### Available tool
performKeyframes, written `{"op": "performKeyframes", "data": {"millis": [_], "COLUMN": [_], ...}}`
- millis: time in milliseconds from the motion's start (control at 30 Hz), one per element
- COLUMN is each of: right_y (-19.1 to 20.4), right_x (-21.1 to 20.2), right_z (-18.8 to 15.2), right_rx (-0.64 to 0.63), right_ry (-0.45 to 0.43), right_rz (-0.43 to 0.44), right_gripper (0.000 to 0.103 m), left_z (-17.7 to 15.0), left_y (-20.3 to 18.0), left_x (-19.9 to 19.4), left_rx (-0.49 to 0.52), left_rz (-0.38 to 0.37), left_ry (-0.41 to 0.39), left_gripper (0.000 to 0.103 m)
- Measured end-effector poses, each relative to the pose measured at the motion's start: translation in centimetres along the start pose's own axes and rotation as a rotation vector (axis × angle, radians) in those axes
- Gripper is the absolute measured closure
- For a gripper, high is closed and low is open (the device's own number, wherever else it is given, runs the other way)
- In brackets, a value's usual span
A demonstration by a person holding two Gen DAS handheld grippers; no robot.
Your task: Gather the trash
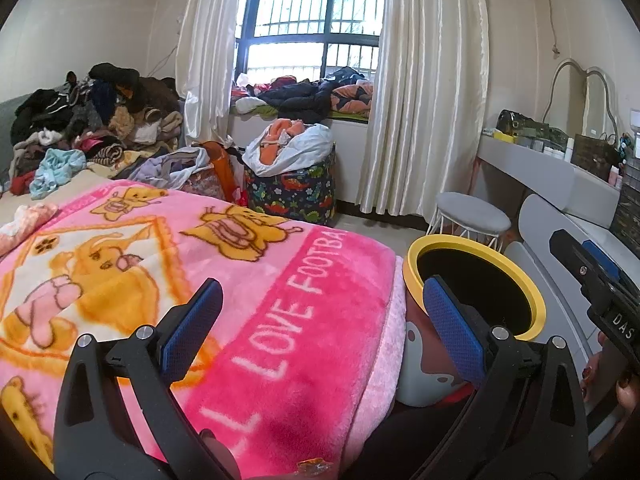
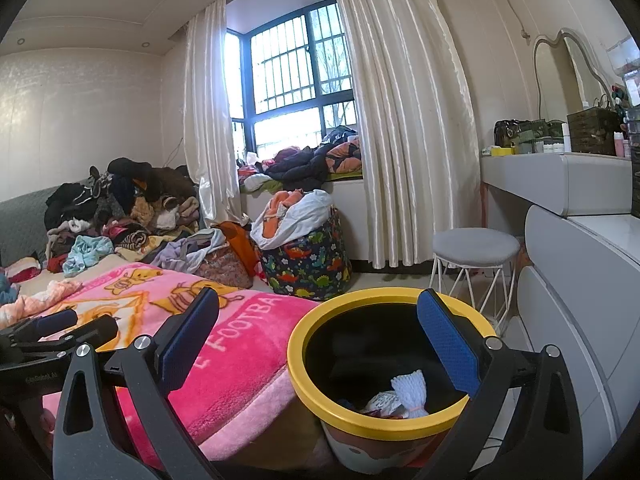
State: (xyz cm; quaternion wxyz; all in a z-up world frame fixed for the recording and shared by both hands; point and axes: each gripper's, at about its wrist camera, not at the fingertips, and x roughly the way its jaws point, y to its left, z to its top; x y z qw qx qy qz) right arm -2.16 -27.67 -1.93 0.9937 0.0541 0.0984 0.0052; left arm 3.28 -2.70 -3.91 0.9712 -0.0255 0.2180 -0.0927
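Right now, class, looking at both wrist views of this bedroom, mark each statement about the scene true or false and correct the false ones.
1. The left gripper is shut on a piece of trash. False: its jaws stand open and hold nothing.
2. The trash bin has a yellow rim. True.
3. The bin is empty. False: a white knitted piece and crumpled paper lie inside.
4. The right gripper is open above the bin. True.
5. The grey stool stands on the pink blanket. False: it stands on the floor by the dresser.
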Motion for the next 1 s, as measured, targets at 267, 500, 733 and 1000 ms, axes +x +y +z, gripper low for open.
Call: {"op": "performKeyframes", "data": {"millis": [267, 500, 733, 1000], "right_y": [0.0, 0.1, 6.3, 28.2], "right_x": [0.0, 0.1, 3.5, 12.8], "right_z": [0.0, 0.0, 1.8, -4.1], "right_rx": [0.001, -0.011, -0.085, -0.292], "right_ry": [0.001, 0.022, 0.124, 0.684], "right_rz": [-0.001, 0.013, 0.272, 0.809], "right_gripper": [0.006, 0.006, 0.006, 0.006], "left_z": [-0.1, 0.4, 0.3, -4.1], "left_y": [0.0, 0.1, 7.6, 26.0], "left_x": [0.0, 0.7, 0.3, -1.6], "left_rx": [0.001, -0.009, -0.177, -0.417], "left_rz": [0.0, -0.003, 0.196, 0.761], "left_ry": [0.0, 0.021, 0.043, 0.198], "left_gripper": [0.011, 0.011, 0.011, 0.011]}}
